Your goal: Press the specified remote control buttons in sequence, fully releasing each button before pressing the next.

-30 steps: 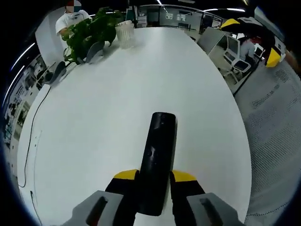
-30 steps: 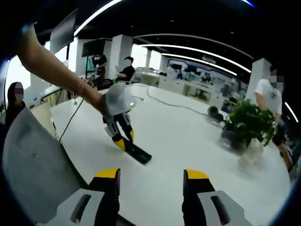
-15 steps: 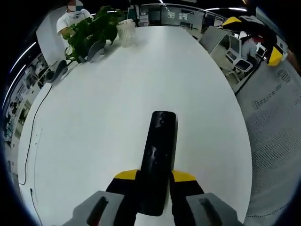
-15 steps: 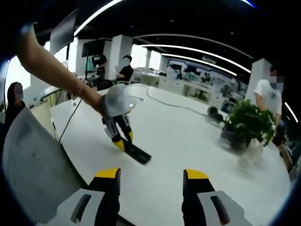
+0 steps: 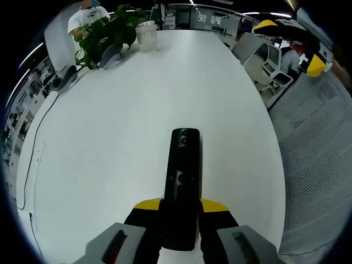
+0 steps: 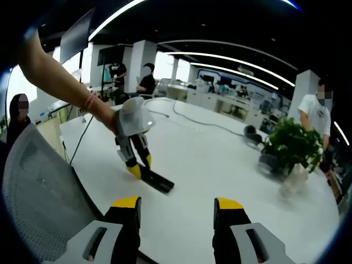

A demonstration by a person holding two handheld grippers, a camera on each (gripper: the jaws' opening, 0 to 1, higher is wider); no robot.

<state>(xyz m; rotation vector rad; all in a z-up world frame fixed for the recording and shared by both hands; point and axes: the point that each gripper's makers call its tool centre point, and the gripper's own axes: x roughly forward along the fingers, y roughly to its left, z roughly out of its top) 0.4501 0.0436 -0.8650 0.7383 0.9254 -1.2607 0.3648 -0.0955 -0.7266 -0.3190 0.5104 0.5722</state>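
Observation:
A long black remote control (image 5: 181,181) lies lengthwise between the yellow-tipped jaws of my left gripper (image 5: 180,207), which is shut on its near end; its buttons face up above the white table (image 5: 121,126). From the right gripper view, the same remote (image 6: 157,180) slants down to the table with the left gripper (image 6: 137,168) clamped on its upper end, held by a person's arm (image 6: 60,82). My right gripper (image 6: 177,206) stands open in the foreground, nothing between its jaws, well short of the remote.
A potted green plant (image 5: 107,30) and a ribbed white vase (image 5: 146,38) stand at the table's far end; the plant (image 6: 291,144) shows at right too. A cable (image 5: 33,159) runs along the left edge. A grey mesh chair back (image 6: 38,209) is close. People stand beyond.
The left gripper view has tipped, so the remote now points more straight ahead with more of its buttons showing. In the right gripper view the left gripper and remote sit slightly lower.

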